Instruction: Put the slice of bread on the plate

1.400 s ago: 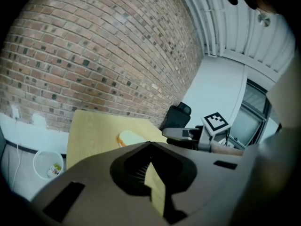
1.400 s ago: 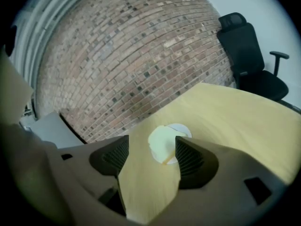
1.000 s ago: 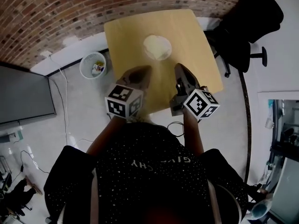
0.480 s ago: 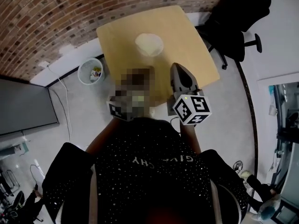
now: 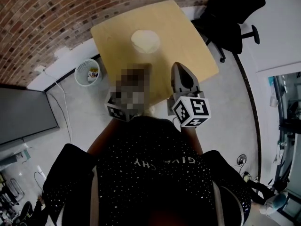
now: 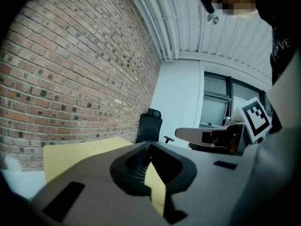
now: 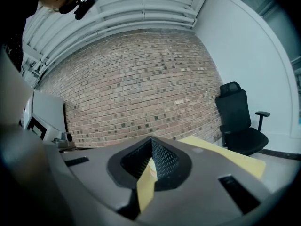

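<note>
A pale round plate (image 5: 145,40) lies on the far half of the yellow table (image 5: 113,36). Something cream-coloured rests on it, and I cannot make out the bread apart from the plate. My right gripper (image 5: 178,66) hovers over the table's near edge, shut and holding nothing. My left gripper (image 5: 140,72) hangs beside it, partly under a mosaic patch. In the left gripper view its jaws (image 6: 149,147) meet at the tip with nothing between them. The right gripper view shows its jaws (image 7: 151,140) likewise shut. Both point roughly level toward the brick wall.
A white wastebasket (image 5: 88,72) stands on the floor left of the table. At the table's far right sits a black office chair (image 5: 235,13). A brick wall (image 5: 56,13) runs behind the table, and a dark panel (image 5: 23,112) stands at the left.
Both grippers have lifted a little, and the right one has rolled, turning its marker cube. The head view has shifted, so table and plate sit higher and further left.
</note>
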Tool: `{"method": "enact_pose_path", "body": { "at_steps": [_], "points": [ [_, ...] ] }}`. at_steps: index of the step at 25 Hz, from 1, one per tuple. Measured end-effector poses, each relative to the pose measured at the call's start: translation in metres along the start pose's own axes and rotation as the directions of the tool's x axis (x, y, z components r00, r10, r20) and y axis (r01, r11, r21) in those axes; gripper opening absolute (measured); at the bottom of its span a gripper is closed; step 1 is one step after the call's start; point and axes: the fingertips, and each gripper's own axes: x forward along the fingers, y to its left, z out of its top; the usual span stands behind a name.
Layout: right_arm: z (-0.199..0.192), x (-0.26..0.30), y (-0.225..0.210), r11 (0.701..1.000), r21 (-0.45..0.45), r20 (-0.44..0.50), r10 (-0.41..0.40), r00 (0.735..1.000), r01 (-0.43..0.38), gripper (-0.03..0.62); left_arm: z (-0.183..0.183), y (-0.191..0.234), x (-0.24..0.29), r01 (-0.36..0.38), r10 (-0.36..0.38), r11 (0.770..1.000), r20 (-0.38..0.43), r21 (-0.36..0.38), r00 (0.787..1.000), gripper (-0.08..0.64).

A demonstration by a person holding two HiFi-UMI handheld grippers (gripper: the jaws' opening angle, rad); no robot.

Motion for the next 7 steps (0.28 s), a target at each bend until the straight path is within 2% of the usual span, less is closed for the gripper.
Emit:
{"method": "enact_pose_path", "body": {
  "at_steps": [7],
  "points": [
    [-0.0052, 0.0028, 0.0025, 0.999, 0.033, -0.01, 0.016, 1.0, -0.016, 0.011, -0.0032, 0.0053, -0.0005, -0.022, 0.022, 1.0, -0.003, -0.008, 1.0, 0.009]
  ]
}}
